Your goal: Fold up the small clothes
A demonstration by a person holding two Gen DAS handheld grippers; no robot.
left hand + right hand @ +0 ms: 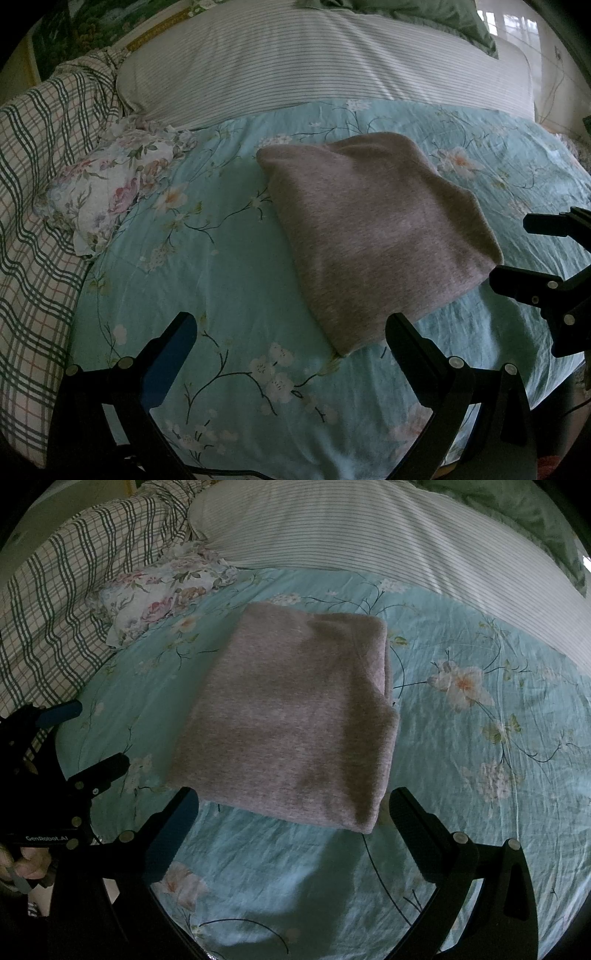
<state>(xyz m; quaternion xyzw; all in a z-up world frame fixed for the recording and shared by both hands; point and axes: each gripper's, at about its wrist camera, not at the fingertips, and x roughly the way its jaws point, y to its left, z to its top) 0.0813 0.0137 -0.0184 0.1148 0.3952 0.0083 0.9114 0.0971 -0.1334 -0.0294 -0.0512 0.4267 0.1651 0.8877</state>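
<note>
No container shows in either view; the things lie straight on a bed covered by a turquoise floral sheet (pixel 229 266). A grey-pink garment (pixel 291 723), folded into a compact rectangle, rests flat in the middle of that sheet. Behind it lie a striped pillow (pixel 314 70), a small flowered cushion (pixel 110 184) and a checked blanket (pixel 40 155). The left gripper (pixel 291 332) has its jaws spread wide and empty, the right-hand finger just beside the garment's near corner; whether it touches cannot be told. The right gripper (pixel 291 808) also has its jaws spread wide, holding nothing, with the garment's near edge between and just beyond the tips. A hand (pixel 26 860) grips the left tool's handle.
</note>
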